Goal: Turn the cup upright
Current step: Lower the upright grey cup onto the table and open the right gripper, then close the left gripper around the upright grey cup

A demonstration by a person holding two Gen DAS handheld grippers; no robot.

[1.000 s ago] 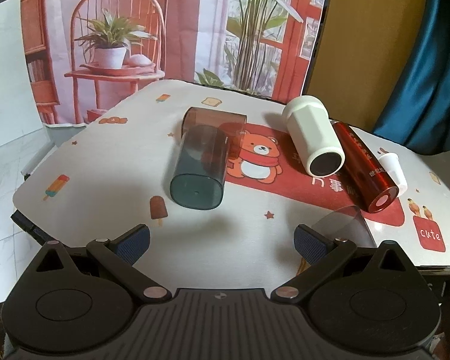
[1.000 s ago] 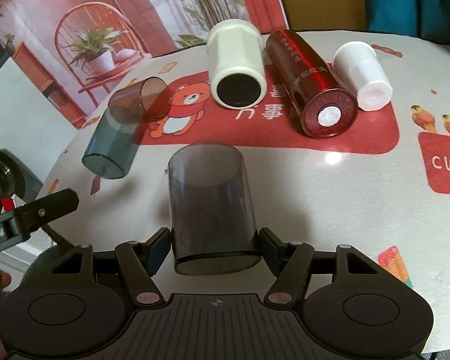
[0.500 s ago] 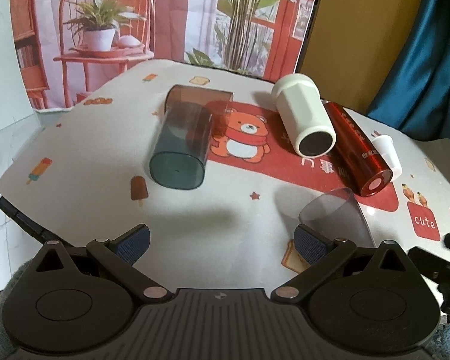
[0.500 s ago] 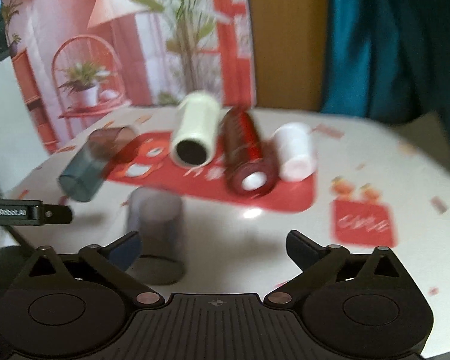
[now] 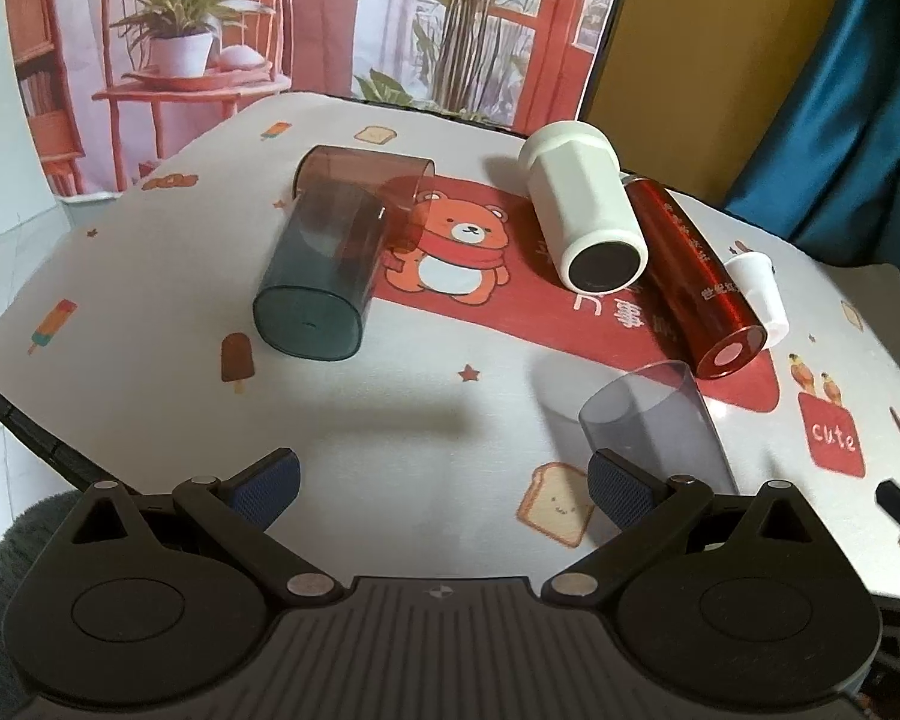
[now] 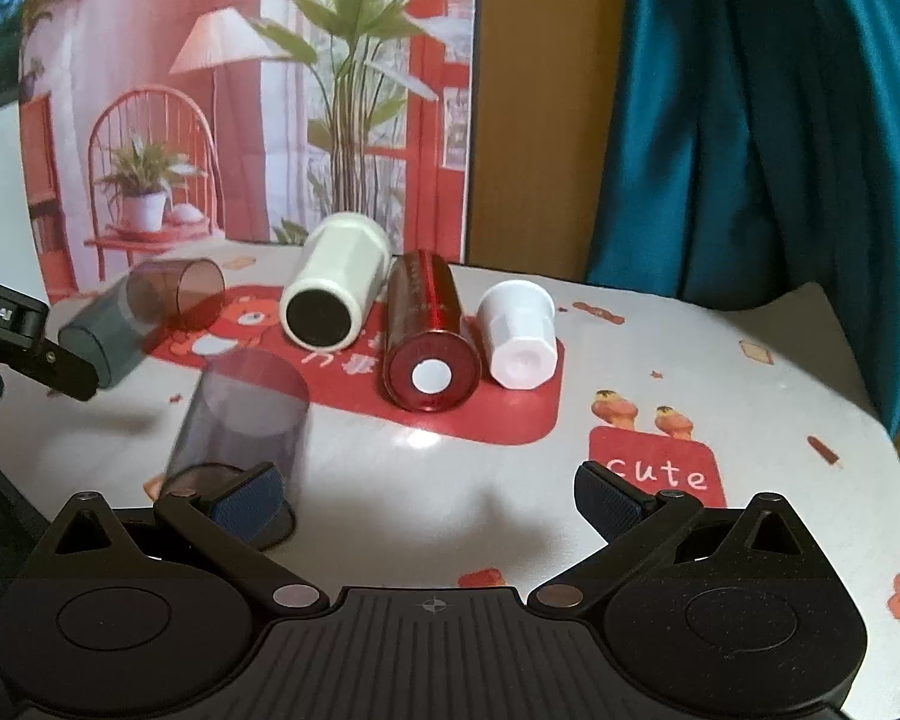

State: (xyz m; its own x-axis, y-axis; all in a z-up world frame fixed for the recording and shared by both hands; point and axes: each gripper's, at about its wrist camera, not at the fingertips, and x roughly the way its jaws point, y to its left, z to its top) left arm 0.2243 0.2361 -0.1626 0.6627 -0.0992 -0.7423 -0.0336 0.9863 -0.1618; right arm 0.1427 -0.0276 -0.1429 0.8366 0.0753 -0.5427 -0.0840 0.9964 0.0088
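Observation:
A smoky grey translucent cup [image 6: 240,420] stands upright on the table, mouth up; it also shows in the left wrist view [image 5: 654,420]. My right gripper [image 6: 426,495] is open and empty, its left finger just in front of the cup's base. My left gripper [image 5: 444,480] is open and empty above the table's near edge. A dark teal cup [image 5: 321,282], a brown translucent cup [image 5: 366,180], a cream cup [image 5: 588,216], a red metallic cup [image 5: 696,276] and a small white cup [image 5: 756,294] all lie on their sides.
The table wears a white cloth [image 5: 150,276] with a red bear print [image 5: 462,252]. A printed backdrop [image 6: 240,90] and a teal curtain [image 6: 750,120] stand behind the table. The left gripper's tip [image 6: 30,348] shows at the right view's left edge.
My right gripper let go of the grey cup, opened wide and pulled back to the right. The cup now stands upright by itself. The left gripper drifted slightly.

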